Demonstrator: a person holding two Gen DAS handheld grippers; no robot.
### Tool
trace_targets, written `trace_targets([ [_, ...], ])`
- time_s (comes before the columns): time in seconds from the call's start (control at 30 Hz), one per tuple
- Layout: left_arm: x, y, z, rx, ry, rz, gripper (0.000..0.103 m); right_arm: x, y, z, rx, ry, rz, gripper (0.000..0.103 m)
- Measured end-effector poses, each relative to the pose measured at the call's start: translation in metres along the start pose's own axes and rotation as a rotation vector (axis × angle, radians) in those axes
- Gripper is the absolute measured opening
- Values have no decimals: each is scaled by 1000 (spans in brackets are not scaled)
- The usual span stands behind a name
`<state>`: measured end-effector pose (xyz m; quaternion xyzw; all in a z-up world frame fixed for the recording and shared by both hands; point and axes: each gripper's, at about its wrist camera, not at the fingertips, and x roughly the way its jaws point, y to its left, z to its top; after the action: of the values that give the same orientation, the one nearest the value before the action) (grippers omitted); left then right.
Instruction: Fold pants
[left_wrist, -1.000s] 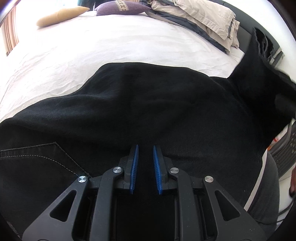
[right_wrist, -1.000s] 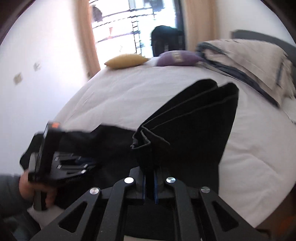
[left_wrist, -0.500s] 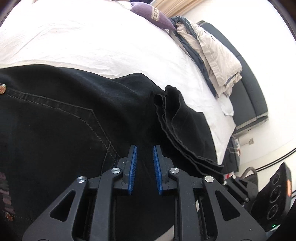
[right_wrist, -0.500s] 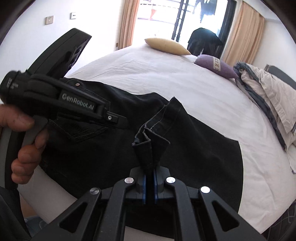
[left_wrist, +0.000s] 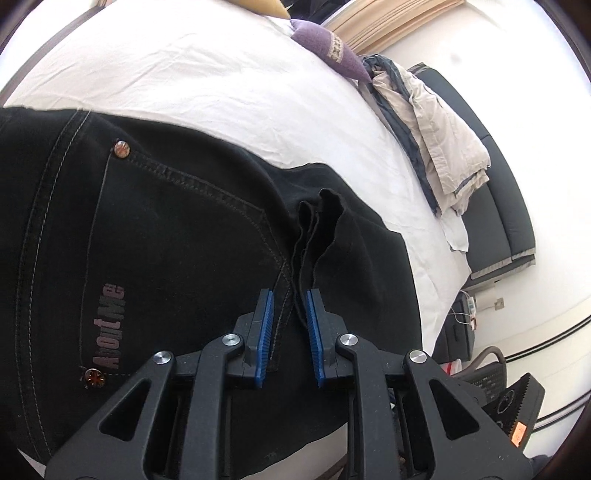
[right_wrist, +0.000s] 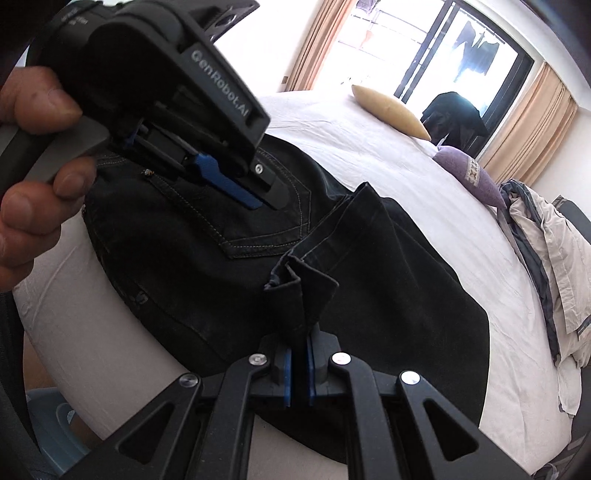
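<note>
Our left claw (left_wrist: 290, 310) hovers with its blue pads apart over the back pocket (left_wrist: 177, 236) of the black pants (left_wrist: 155, 221), which lie on the white bed (left_wrist: 207, 74). To the right, our right claw (right_wrist: 299, 363) is clamped on the bunched leg hems (right_wrist: 301, 284). We judge the hems should be laid flat across the seat, edges squared, before letting go.

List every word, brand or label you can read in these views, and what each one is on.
"AboutMe": printed along the back pocket of the black pants.
"GenRobot.AI": on the body of the left tool, seen from the right wrist view.
Orange sticker on the black device at lower right of the left view: too small to read.
</note>
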<state>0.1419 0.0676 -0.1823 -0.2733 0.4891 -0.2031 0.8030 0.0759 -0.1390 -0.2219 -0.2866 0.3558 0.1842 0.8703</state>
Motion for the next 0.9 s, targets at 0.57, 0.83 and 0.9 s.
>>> trace_targets([
  [0.57,17,-18,16,78,-4,24,18,-9,5,-7,34,-24,-16,9],
  [0.83,24,-46,23,185,14,-53,18,10,7,-11,60,8,42,16],
  [0.9,35,-51,24,210,38,-58,18,8,0,-12,112,14,95,21],
])
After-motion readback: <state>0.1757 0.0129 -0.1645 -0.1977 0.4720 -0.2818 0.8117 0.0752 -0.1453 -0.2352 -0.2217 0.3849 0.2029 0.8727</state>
